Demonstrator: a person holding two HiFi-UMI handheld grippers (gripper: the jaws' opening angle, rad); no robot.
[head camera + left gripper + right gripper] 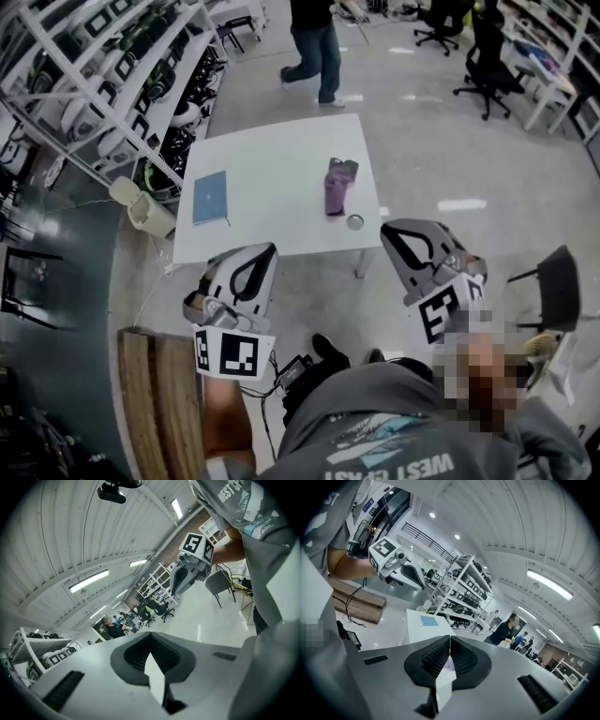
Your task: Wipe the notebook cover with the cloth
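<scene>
My grey T-shirt [394,431] fills the foreground as I hold both tools out before a white worktop [281,159]. The left hand-held gripper [261,251] and the right hand-held gripper [394,231] each have their jaws pressed together with nothing between them. The blue notebook [210,196] lies flat near the worktop's left edge. The purple cloth [338,185] sits bunched well apart to its right. A small round container [354,222] stands just beside the cloth, its contents too small to tell. A pale bin [150,212] stands on the floor by the worktop's left corner.
</scene>
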